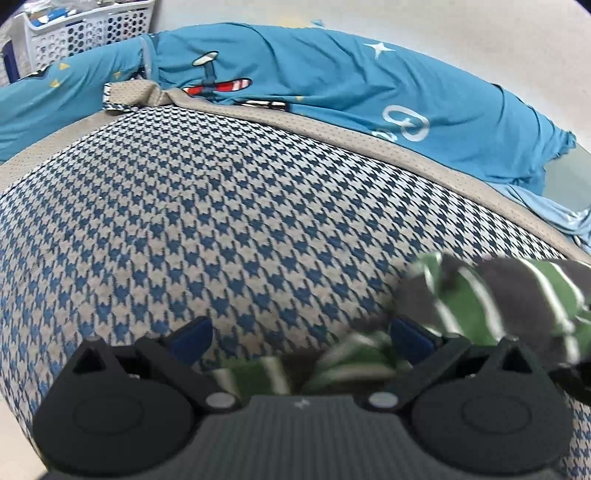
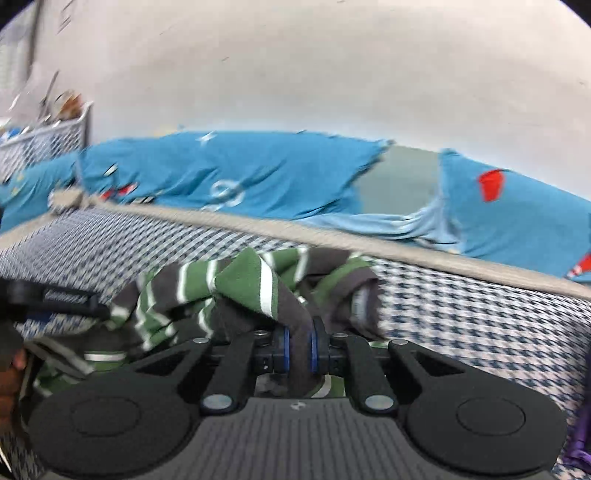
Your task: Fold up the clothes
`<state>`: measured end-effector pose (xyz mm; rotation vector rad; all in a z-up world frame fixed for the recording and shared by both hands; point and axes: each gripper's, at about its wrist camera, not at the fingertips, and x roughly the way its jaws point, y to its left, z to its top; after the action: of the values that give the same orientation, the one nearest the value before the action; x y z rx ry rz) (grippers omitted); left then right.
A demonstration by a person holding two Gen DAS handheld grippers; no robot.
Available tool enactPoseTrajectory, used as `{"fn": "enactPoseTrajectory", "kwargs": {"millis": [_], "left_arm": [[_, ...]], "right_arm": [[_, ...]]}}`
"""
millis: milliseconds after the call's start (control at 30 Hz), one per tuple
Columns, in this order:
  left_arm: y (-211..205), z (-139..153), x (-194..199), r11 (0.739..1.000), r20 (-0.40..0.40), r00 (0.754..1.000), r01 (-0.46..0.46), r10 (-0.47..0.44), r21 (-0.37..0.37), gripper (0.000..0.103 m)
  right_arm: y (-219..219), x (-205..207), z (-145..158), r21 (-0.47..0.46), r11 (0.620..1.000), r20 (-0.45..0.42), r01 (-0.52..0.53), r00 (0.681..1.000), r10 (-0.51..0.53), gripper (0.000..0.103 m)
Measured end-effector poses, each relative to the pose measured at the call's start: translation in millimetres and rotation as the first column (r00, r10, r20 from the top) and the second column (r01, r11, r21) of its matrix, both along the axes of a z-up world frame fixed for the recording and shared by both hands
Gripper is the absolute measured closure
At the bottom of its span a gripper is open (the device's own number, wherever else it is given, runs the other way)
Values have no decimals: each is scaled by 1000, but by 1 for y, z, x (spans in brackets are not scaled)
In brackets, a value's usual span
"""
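Observation:
A green, grey and white striped garment (image 2: 243, 284) lies bunched on a blue-and-beige houndstooth cushion (image 2: 480, 317). My right gripper (image 2: 300, 350) is shut on a grey fold of this garment, the cloth pinched between its blue pads. In the left wrist view the same striped garment (image 1: 498, 299) lies at lower right, blurred, with part of it under my left gripper (image 1: 301, 334). The left gripper is open, its blue pads wide apart just above the houndstooth cushion (image 1: 221, 206). It holds nothing.
A blue printed garment with planes and stars (image 1: 332, 81) lies spread behind the cushion; it also shows in the right wrist view (image 2: 229, 177). A white perforated basket (image 1: 85, 29) stands at the far left. A white wall (image 2: 332, 74) rises behind.

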<state>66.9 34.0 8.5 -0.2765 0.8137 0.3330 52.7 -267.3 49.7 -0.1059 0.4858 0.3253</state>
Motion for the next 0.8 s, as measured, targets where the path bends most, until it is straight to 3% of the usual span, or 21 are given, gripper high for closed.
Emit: {"fn": "enactPoseTrajectory", "kwargs": {"millis": [267,533,733,800], "left_arm": [[5,-4,-7,1000,-18,1000,-3,3,9,0],[-15,-3,-29,985,-6,986,164,-165,-47,0],[-37,-7,-45,965,-24,965,262,-262,-8,0],[-42,-12,-48,959,-45,958,284,-285,-13,0]], "right_arm": [[-44,-8,15,29,993,17,117,993,-118,93],[-87,-8,16,35,960,-32,279,960,-277,93],[-98,-13,15,-1,946,-55,323,945,-322,92],[-102,-14,13,-4,946,-81,325,942,-325,87]]}}
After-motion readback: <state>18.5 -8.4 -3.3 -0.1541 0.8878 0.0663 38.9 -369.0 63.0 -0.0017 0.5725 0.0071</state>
